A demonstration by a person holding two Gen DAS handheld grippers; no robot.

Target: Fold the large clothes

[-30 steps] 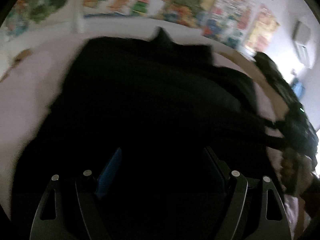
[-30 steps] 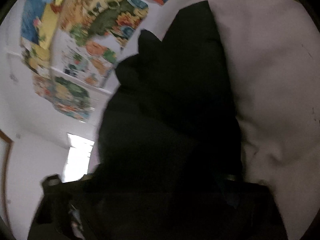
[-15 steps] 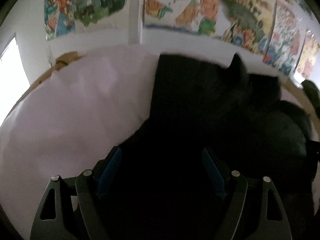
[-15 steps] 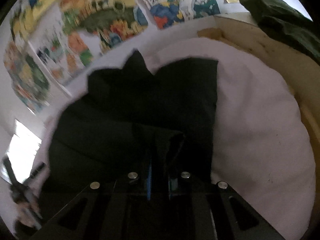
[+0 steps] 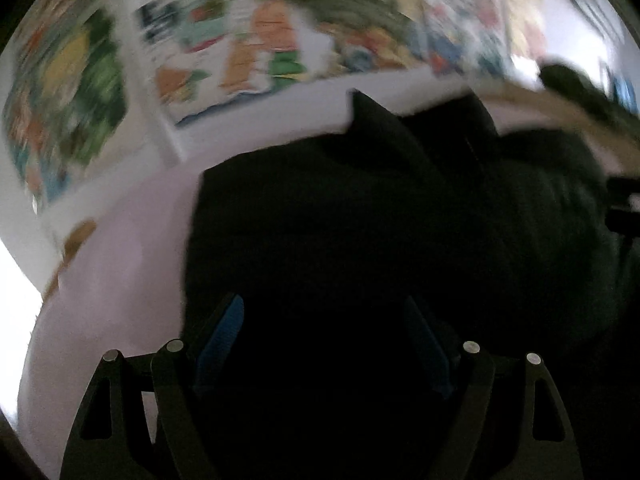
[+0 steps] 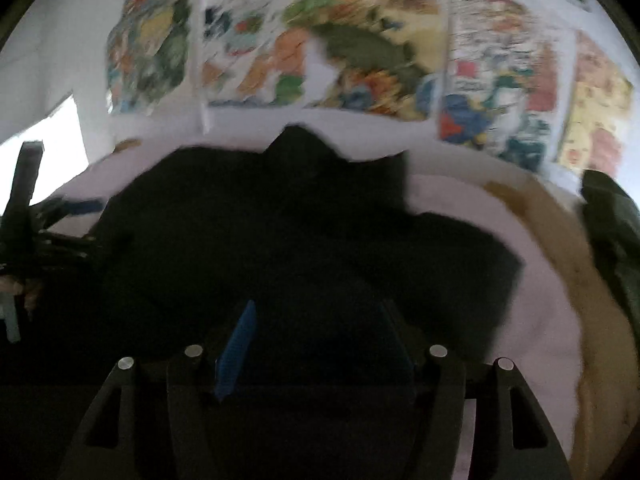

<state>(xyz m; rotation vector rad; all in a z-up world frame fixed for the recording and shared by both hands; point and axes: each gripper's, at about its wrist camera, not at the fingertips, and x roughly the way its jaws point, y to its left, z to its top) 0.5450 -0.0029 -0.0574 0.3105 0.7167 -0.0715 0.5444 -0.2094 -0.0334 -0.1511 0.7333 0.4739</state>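
Observation:
A large black garment (image 5: 360,220) lies bunched on a pale pink sheet (image 5: 112,280); it also shows in the right wrist view (image 6: 280,232). My left gripper (image 5: 328,320) is open, its blue pads (image 5: 224,332) spread wide just over the garment's near part, with nothing between them. My right gripper (image 6: 316,324) is open too, its blue pad (image 6: 238,344) over the near edge of the cloth. The other gripper (image 6: 24,216) shows at the far left of the right wrist view. Both views are blurred.
A wall of colourful posters (image 6: 360,52) runs behind the bed. A tan wooden bed edge (image 6: 568,248) curves along the right, with a dark green cloth (image 6: 612,216) lying on it. A bright window (image 6: 44,128) is at the left.
My right gripper, shut on a fold of the black garment half a second ago, has opened and let it go. Both views have swung, and the left gripper stays open.

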